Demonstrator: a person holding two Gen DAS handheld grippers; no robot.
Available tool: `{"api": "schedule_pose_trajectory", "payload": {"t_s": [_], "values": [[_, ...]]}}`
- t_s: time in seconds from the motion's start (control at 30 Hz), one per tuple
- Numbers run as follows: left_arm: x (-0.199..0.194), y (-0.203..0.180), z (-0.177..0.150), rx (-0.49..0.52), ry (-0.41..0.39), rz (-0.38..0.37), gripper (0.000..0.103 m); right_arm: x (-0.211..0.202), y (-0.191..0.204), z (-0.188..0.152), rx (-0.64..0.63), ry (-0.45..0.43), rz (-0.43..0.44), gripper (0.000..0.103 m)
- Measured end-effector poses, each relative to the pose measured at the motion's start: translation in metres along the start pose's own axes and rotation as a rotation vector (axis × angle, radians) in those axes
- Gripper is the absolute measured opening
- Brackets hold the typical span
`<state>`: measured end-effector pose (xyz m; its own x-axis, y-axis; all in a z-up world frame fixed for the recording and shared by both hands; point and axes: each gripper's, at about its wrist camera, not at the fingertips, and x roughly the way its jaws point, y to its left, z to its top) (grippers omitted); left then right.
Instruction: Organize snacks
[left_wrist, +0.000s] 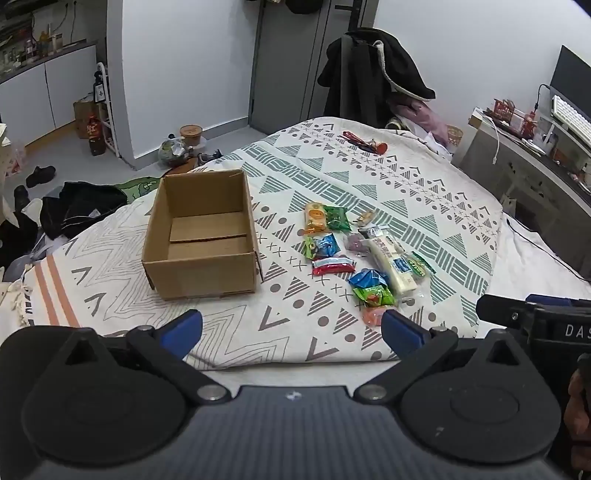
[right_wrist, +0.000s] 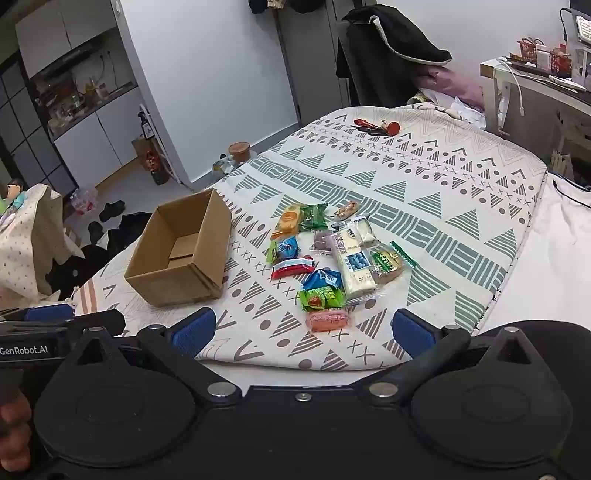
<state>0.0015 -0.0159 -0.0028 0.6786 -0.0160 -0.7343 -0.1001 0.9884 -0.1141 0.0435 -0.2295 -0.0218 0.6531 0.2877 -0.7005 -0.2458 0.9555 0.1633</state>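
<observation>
Box (left_wrist: 201, 236): set open-topped and empty on the bed (left_wrist: 424, 206), left of the snacks, so packets can be dropped straight in.
Snacks (left_wrist: 354, 254): scattered in a loose cluster on the bedspread, right of the box and apart from it; none is packed yet.
Pink packet (right_wrist: 328, 319): nearest the bed's edge, judged the easiest first pick.
Left gripper (left_wrist: 291, 328): held back at the bed's near edge, jaws spread wide, nothing gripped.
Right gripper (right_wrist: 303, 330): likewise released and empty, aimed toward the cluster, the pink packet seen between its fingers.
</observation>
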Motion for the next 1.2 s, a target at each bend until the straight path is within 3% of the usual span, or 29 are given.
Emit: {"api": "schedule_pose_trajectory", "payload": {"t_s": [1.2], "values": [[-0.005,-0.013,-0.005,0.027,-0.010,-0.028,0.102,-0.012,-0.002,-0.003,-0.024,-0.017,0.031,0.103]]}}
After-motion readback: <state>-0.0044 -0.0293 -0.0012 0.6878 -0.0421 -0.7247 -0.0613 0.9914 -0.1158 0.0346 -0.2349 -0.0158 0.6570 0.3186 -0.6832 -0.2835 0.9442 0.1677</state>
